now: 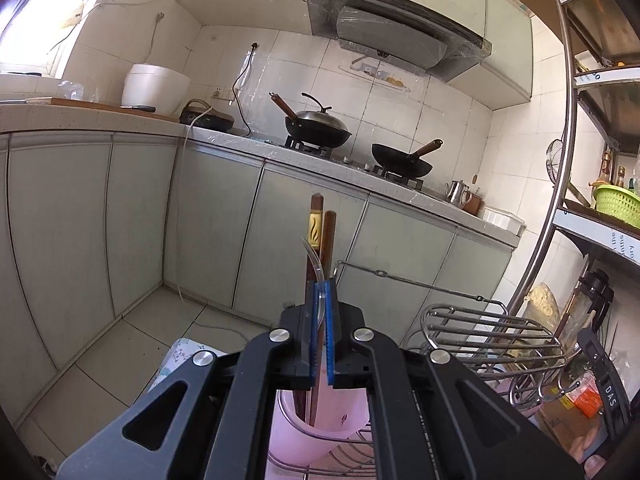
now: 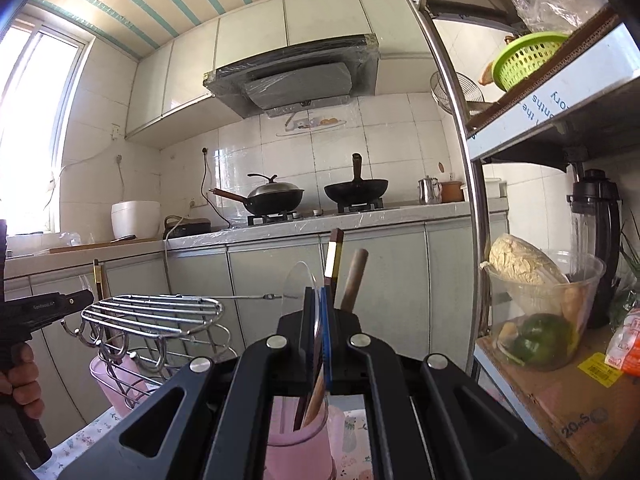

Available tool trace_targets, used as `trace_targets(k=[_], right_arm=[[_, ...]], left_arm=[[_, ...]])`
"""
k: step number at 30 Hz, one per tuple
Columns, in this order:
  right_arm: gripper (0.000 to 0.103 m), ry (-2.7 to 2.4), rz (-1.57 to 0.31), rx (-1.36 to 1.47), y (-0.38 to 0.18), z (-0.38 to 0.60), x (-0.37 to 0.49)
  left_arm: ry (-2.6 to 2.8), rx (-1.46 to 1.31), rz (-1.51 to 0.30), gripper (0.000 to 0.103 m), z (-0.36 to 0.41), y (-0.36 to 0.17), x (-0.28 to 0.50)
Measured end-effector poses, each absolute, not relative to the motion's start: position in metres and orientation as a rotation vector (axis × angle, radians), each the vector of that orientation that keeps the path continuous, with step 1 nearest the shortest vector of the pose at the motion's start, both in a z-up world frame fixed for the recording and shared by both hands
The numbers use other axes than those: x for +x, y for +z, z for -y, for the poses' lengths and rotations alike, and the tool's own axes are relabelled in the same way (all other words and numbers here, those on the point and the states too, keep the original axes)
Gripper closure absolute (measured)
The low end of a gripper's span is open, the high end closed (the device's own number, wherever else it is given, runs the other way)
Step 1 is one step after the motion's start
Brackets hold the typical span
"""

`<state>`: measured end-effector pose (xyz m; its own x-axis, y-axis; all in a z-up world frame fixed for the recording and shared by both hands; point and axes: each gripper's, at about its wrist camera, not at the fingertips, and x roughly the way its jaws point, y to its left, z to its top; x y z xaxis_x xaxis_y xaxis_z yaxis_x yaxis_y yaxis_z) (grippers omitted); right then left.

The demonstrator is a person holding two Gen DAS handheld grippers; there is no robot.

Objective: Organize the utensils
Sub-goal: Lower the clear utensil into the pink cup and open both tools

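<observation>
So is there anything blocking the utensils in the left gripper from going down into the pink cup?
Nothing visible blocks them. The left gripper is shut on the chopsticks, whose lower ends already reach the pink cup's open mouth.

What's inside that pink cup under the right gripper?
Inside the pink cup, the lower ends of brown chopsticks and a wooden handle show; the right gripper hides its bottom.

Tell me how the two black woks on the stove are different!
The left wok wears a shiny metal lid, while the right wok is open with no lid. The left wok's brown handle sticks out sideways to the left; in the right wrist view, the right wok's dark handle points almost straight up. Both are black, round and sit on burners of the same stove.
</observation>
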<state>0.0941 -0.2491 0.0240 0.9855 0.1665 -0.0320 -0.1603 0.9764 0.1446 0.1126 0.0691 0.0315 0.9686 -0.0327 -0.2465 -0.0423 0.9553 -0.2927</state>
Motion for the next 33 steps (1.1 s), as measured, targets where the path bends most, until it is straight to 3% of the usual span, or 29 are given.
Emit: trace_targets(k=[24, 28, 30, 33], right_arm=[[0.100, 0.195, -0.256, 0.217, -0.011, 0.253, 0.118], [0.095, 0.213, -0.300, 0.239, -0.015, 0.256, 0.124], [0.086, 0.217, -0.321, 0.251, -0.017, 0.257, 0.126], [0.084, 0.233, -0.343, 0.267, -0.020, 0.259, 0.128]], left_arm=[[-0.018, -0.327, -0.359, 0.100, -0.079, 0.013, 0.119], [-0.022, -0.323, -0.375, 0.099, -0.079, 0.014, 0.122], [-0.022, -0.326, -0.388, 0.087, -0.079, 0.013, 0.122], [-0.027, -0.353, -0.407, 0.075, -0.081, 0.011, 0.122]])
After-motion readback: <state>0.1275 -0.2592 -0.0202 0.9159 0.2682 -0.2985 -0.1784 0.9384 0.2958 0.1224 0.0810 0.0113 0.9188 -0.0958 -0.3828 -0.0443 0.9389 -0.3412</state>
